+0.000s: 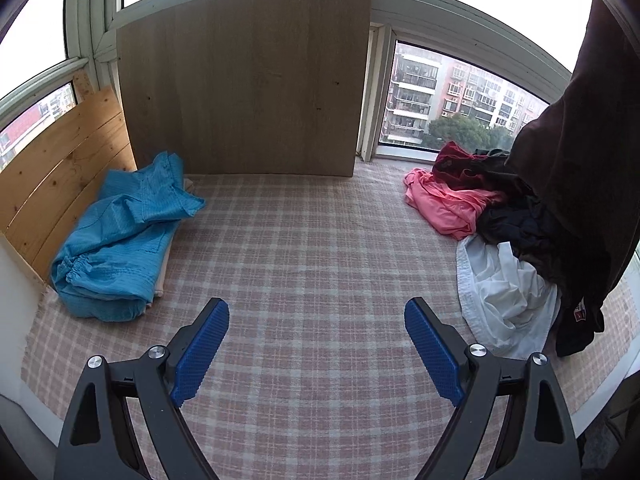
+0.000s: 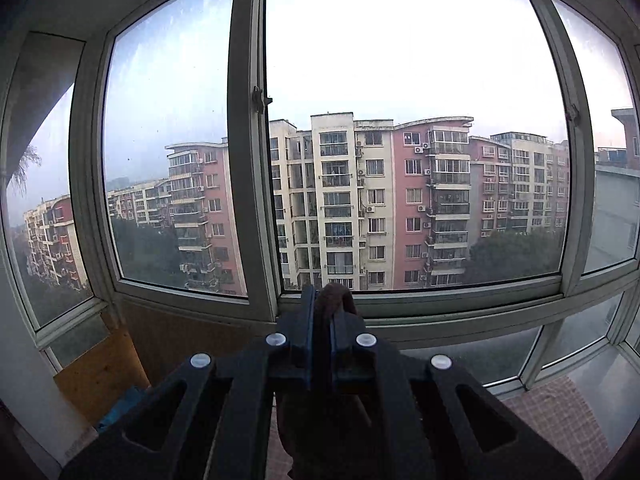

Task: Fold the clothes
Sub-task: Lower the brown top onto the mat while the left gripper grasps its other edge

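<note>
The dark brown fabric garment (image 1: pixel 568 184) hangs high at the right over the pink-and-white checked blanket (image 1: pixel 304 264), its top edge pinched in the right gripper (image 2: pixel 324 308), fingers pressed together on it. The left gripper (image 1: pixel 316 344) is spread wide and holds nothing. A blue striped garment (image 1: pixel 120 240) lies roughly folded by the left boards; the jumbled heap of pink, maroon, black and white clothes (image 1: pixel 480 232) remains loose. The brown garment's full shape is cut off.
</note>
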Motion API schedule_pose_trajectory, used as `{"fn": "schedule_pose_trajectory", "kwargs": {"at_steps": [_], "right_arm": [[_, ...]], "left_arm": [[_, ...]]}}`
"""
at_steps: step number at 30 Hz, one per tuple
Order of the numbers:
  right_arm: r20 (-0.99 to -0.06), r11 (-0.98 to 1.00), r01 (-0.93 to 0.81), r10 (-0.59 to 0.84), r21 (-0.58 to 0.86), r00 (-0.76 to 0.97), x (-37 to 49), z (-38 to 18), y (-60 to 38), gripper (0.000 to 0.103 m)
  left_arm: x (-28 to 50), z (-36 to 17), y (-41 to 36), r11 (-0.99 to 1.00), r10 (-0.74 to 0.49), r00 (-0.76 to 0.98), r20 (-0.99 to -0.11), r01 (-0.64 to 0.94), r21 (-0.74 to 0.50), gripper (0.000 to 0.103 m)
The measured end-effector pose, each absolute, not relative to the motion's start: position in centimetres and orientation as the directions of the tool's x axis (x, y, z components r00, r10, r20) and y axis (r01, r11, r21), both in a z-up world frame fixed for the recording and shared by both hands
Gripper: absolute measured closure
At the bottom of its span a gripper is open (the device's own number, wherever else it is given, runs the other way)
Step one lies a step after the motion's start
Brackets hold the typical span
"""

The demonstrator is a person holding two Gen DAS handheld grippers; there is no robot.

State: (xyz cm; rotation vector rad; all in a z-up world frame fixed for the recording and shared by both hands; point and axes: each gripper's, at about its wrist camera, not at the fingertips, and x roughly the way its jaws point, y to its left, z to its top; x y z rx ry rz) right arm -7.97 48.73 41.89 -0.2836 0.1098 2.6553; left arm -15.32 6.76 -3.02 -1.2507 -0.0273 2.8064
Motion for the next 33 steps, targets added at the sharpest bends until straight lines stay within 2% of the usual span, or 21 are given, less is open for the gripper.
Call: {"fn": "schedule_pose_trajectory", "kwargs": {"at_steps": [3, 4, 7, 10, 13, 15, 17, 20, 23, 25, 28, 31, 33], "right_arm": [[-0.192, -0.928, -0.373, 0.361, 0.026, -0.913, -9.5, 43.5, 44.9, 0.097], [-0.216, -0.946, -0.321, 0.307, 0.035, -0.927, -10.4, 43.6, 43.8, 0.097], [-0.395, -0.976, -0.194, 0.139, 0.101, -0.908, -14.6, 40.4, 41.6, 0.096], [-0.587, -0.983, -0.132, 0.035, 0.124, -0.809, -18.6, 32.4, 40.1, 0.083], [-0.745, -0.985, -0.118, -0.016, 0.126, -0.667, -20.2, 21.9, 39.5, 0.082], [-0.814, -0.983, -0.116, -0.049, 0.141, -0.579, -19.7, 15.3, 39.8, 0.082], [-0.831, -0.97, -0.12, -0.115, 0.213, -0.545, -17.4, 10.9, 41.7, 0.082], [-0.835, -0.96, -0.197, -0.06, 0.198, -0.547, -13.7, 7.6, 44.7, 0.08], [-0.873, -0.942, -0.327, 0.099, 0.073, -0.478, -11.7, 3.6, 48.8, 0.067], [-0.892, -0.915, -0.404, 0.189, -0.008, -0.41, -10.6, 0.7, 51.6, 0.066], [-0.927, -0.872, -0.486, 0.225, -0.054, -0.3, -9.0, -3.9, 55.9, 0.066], [-0.933, -0.851, -0.521, 0.236, -0.063, -0.272, -7.9, -6.0, 58.5, 0.066], [-0.934, -0.84, -0.539, 0.24, -0.063, -0.265, -7.1, -7.1, 59.9, 0.066]], "left_arm": [[-15.3, -2.8, 5.2, -0.998, 0.064, -0.67, -0.74, -0.043, -0.047, 0.014], [-15.3, -2.7, 4.6, -0.998, 0.061, -0.672, -0.738, -0.037, -0.048, 0.014], [-15.2, -2.8, 3.0, -0.999, 0.04, -0.675, -0.737, -0.016, -0.04, 0.014], [-15.1, -3.4, 1.6, -1.0, 0.001, -0.665, -0.747, 0.01, -0.011, 0.013], [-15.0, -4.0, 0.2, -0.999, -0.038, -0.655, -0.755, 0.036, 0.019, 0.013], [-15.0, -4.4, -0.7, -0.998, -0.064, -0.647, -0.759, 0.053, 0.039, 0.014], [-14.9, -4.8, -1.6, -0.996, -0.089, -0.639, -0.764, 0.069, 0.059, 0.014], [-15.8, -5.8, -0.3, -0.996, -0.087, -0.62, -0.78, 0.025, 0.09, 0.014], [-17.3, -7.0, 2.4, -0.996, -0.008, -0.586, -0.81, -0.064, 0.056, 0.013], [-18.4, -8.0, 4.8, -0.992, 0.047, -0.56, -0.827, -0.125, 0.028, 0.014], [-19.7, -9.5, 8.7, -0.975, 0.122, -0.505, -0.855, -0.222, -0.009, 0.014], [-20.0, -11.4, 13.2, -0.937, 0.181, -0.434, -0.883, -0.349, -0.02, 0.013], [-20.2, -13.2, 16.0, -0.911, 0.14, -0.4, -0.906, -0.411, 0.042, 0.013]]}}
